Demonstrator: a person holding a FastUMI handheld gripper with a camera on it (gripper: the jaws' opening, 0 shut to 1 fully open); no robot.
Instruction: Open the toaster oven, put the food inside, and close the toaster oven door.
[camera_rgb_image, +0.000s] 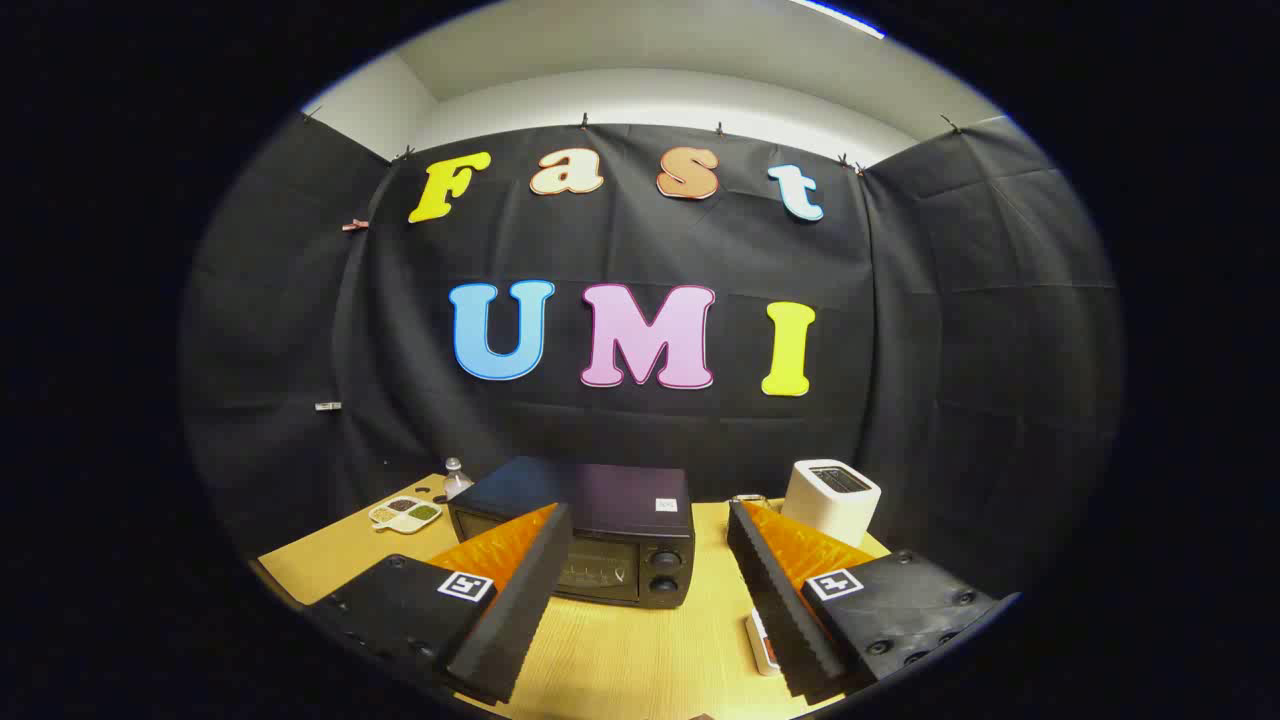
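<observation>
Step in hand: the first, opening the oven; judged not yet begun, as the door looks closed and nothing is held.

Gripper (640, 590): fingers spread wide, holding nothing, raised above the light wooden worktop (610, 660) and apart from every item.

Black box-shaped toaster oven with glass door and two round knobs (590, 540): stands on the worktop just ahead of the fingers, between their tips, its left front partly hidden by the left finger. The door handle cannot be made out.

Food: probably the small white and red packet (760, 640) lying on the worktop, touching or just beside the inner edge of the right finger; too little shows to be sure.

White slot toaster (832, 498): right of the oven, near the worktop's back edge.

White divided dish of seeds or spices (405, 513) and small clear bottle (455, 478): left of the oven.

Next move, as judged: advance toward the door's top edge, catch the handle and swing the door down.

Room: open worktop lies in front of the oven for the door to drop; the packet sits close to that path. Cloth wall stands right behind the oven.
</observation>
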